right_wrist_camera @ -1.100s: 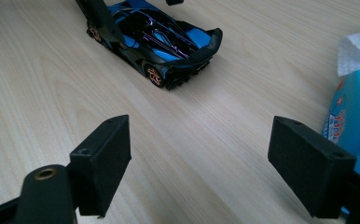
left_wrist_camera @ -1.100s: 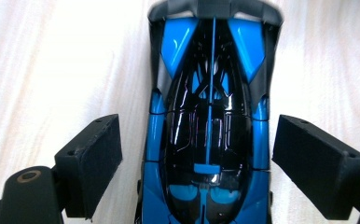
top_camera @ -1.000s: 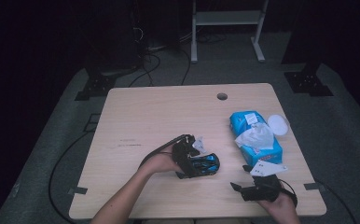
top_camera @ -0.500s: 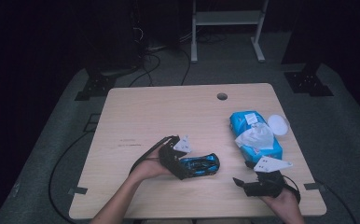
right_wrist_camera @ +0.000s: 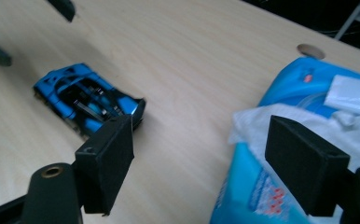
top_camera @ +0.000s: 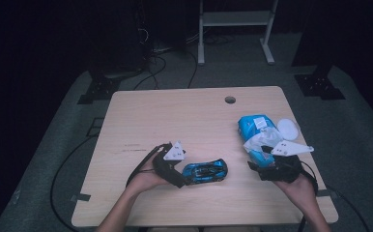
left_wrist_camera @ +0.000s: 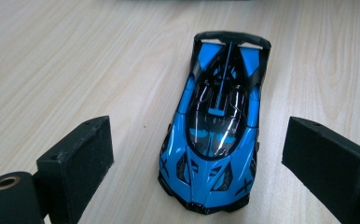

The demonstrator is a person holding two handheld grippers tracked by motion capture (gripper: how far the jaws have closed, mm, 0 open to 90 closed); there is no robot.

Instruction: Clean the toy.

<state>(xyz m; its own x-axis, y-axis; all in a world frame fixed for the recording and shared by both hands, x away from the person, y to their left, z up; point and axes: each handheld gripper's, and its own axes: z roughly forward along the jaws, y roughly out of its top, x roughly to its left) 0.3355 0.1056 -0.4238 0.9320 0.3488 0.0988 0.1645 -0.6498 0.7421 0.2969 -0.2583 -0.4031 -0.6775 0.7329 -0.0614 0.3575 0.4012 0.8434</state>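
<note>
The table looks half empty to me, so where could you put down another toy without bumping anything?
The table is bare across its far half, from the left edge to the round hole, and down the left side. The near middle is crowded: the toy car lies by the left gripper. The right edge holds the wipes pack, white lid and right gripper.

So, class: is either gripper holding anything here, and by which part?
Nothing is held. The left gripper stands open around the toy car without touching; the right gripper is open by the wipes pack.
</note>
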